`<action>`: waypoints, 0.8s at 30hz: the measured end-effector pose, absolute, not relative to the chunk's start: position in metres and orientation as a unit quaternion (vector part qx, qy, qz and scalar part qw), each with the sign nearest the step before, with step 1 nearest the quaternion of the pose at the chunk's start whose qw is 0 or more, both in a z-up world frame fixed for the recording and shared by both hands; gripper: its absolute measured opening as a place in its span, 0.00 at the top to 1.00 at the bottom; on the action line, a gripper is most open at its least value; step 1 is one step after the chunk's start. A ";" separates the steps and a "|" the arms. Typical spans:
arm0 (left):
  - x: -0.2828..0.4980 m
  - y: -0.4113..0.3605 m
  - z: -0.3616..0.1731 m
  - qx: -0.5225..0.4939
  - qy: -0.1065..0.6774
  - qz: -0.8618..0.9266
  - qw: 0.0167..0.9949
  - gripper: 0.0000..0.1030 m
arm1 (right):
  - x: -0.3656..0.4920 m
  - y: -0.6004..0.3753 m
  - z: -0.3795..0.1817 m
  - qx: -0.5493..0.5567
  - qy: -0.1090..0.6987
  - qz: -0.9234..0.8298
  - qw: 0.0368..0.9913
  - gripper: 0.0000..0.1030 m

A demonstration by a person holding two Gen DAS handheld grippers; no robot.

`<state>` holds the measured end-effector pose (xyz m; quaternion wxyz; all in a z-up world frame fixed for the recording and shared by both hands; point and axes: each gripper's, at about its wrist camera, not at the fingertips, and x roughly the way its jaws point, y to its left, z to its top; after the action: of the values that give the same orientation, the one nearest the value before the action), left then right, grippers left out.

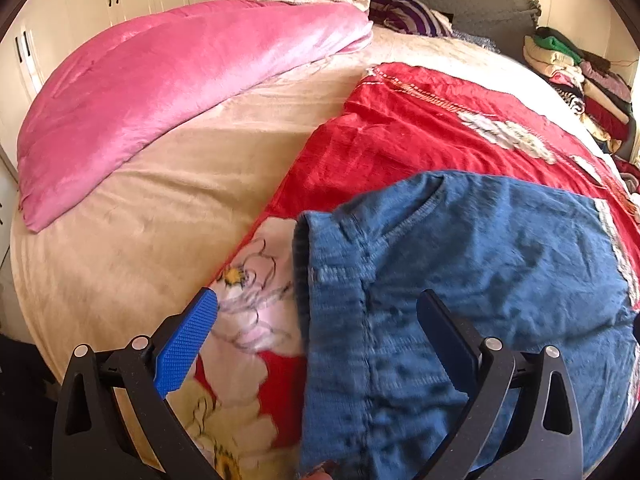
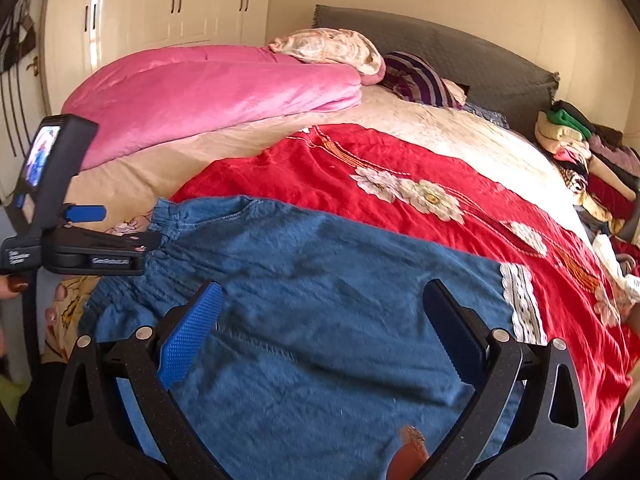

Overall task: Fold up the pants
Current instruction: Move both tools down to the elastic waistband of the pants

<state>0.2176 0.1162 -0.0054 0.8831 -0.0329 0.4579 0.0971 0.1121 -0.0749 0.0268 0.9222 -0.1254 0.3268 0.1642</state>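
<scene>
At the far left stood a white wardrobe point(image 2: 160, 4) with dark handles. In front of it a folded pink quilt point(image 1: 160, 92) lay along the left side of the bed point(image 1: 120, 232), which was covered with a beige sheet. On the far end of the quilt rested a cream pillow point(image 2: 332, 46), and just right of it a purple striped pillow point(image 2: 420, 78) leaned near the grey headboard point(image 2: 460, 50).

In the right wrist view the left tongs point(image 2: 132, 236) came in from the left edge, with a small lit screen on the body. Their tips were at the gathered waistband of the pants point(image 2: 320, 280). In the left wrist view the left tongs point(image 1: 316, 312) were wide apart, and the waistband edge lay between the two fingers, not pinched.

The blue pants lay flat on a red flowered blanket point(image 2: 320, 160), near the front edge of the bed, with the waistband to the left and a leg end with white lace trim point(image 2: 520, 300) to the right. The right tongs point(image 2: 322, 308) were also wide apart and hovered over the middle of the pants, holding nothing.

At the far right a pile of folded clothes point(image 2: 580, 148) stood at the bed's edge.
</scene>
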 end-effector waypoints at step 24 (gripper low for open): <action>0.277 0.138 -0.042 -0.087 0.470 0.019 0.878 0.59 | 0.263 -0.032 -0.031 -0.197 0.403 0.266 0.854 0.08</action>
<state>0.2772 0.1382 -0.0419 0.8782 -0.0870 0.4699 0.0194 0.2635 -0.0320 -0.0312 0.8535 -0.1969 0.4028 0.2655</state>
